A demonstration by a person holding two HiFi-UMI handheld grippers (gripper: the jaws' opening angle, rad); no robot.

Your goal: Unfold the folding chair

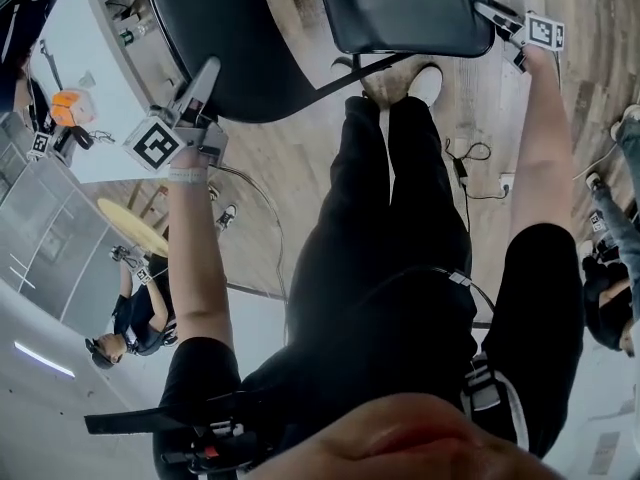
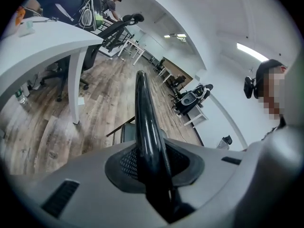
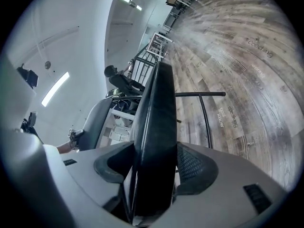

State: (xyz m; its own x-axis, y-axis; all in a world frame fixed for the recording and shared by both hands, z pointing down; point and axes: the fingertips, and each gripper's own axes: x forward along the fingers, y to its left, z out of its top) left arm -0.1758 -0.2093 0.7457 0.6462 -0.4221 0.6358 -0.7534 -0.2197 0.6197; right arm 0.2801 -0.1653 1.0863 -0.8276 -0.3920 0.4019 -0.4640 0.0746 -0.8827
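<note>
Starting far left with a white desk, an orange object on its edge. Next along, straight to the left gripper, reaching up and away from the person. In the left gripper view, pinched tight on a thin glossy black rim, both pads pressed against it, no gap showing. From the head view, clearly the edge of the rounded black panel of the folding chair. Possibly the backrest, though hard to call from this steep angle.

On to the middle: black trousers, a pair of light shoes on the wood floor, and a thin black frame bar slanting just in front of the toes. Chair right there at the top of the head view, directly ahead of the feet. Squarish black panel just beside the rounded one.

Over to the right: right gripper at that squarish panel's right edge. In the right gripper view, clamped on the thick dark slab, pads hard on both faces. Below it, a loose cable on the floorboards.
</note>
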